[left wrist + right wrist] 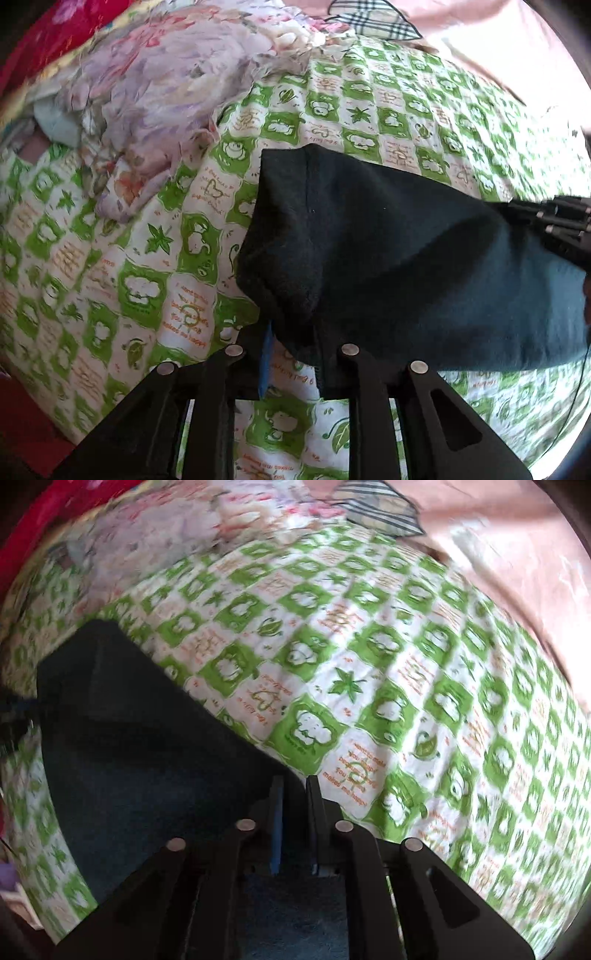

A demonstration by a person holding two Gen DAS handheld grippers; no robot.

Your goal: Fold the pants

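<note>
The left hand-held gripper [291,354] has its jaws nearly closed, pinching one corner of the dark navy soft-cloth pants [369,251]. The right hand-held gripper [295,801] likewise stands narrow at the opposite corner, cloth running in between its fingers, though blur hides whether the pads press. I judge both corners are held so the edge stays taut for a fold. One pair of pants, two grippers. The pants drape over the green-and-white checked quilt [110,277] on the bed, a crumpled floral blanket [166,96] well beyond them.
</note>
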